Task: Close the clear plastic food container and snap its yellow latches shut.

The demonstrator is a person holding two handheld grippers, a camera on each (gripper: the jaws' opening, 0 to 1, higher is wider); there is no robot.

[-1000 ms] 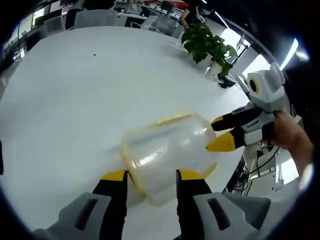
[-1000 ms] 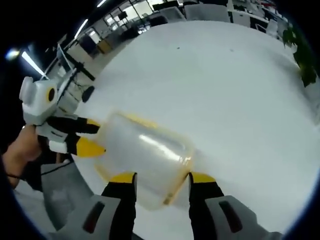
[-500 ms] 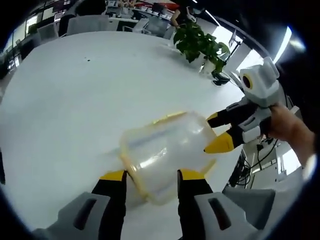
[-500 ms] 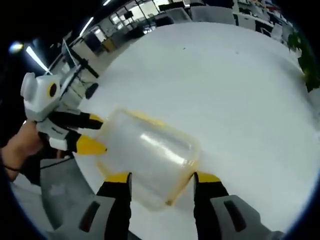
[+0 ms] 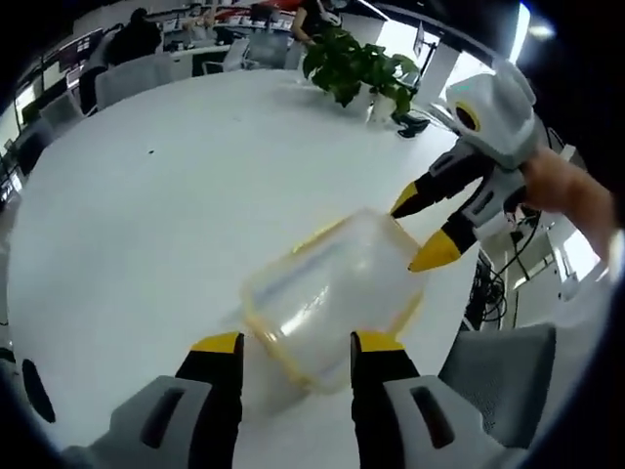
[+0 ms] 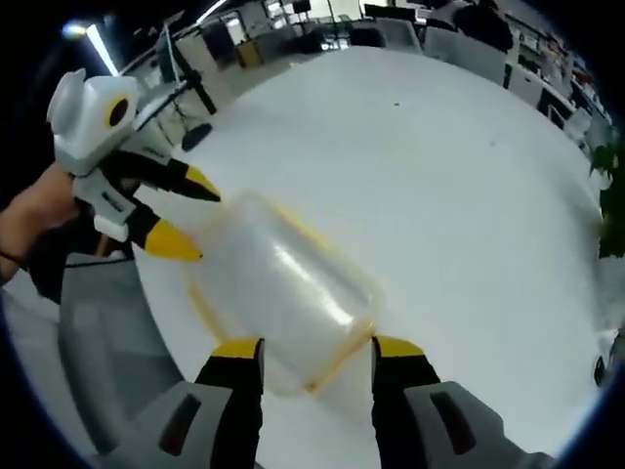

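Observation:
A clear plastic container (image 5: 327, 293) with a yellow rim lies on the white table (image 5: 146, 215), its lid on. My left gripper (image 5: 298, 344) is open, its yellow-tipped jaws on either side of the container's near end. My right gripper (image 5: 418, 234) comes in from the right, open, one tip touching the far corner. In the right gripper view the container (image 6: 283, 293) reaches between the jaws of the right gripper (image 6: 317, 348). The left gripper (image 6: 193, 217) stands open at the far end there, a hand holding it. The latches cannot be told apart from the rim.
The container lies close to the table's curved edge (image 5: 444, 322). A grey chair (image 5: 498, 376) stands just past that edge, and the same chair (image 6: 98, 332) appears in the right gripper view. A potted plant (image 5: 356, 68) stands at the far side, with office desks beyond.
Both views have swung and rolled with the hands. The container stays between both pairs of jaws, and each gripper's jaw gap looks the same.

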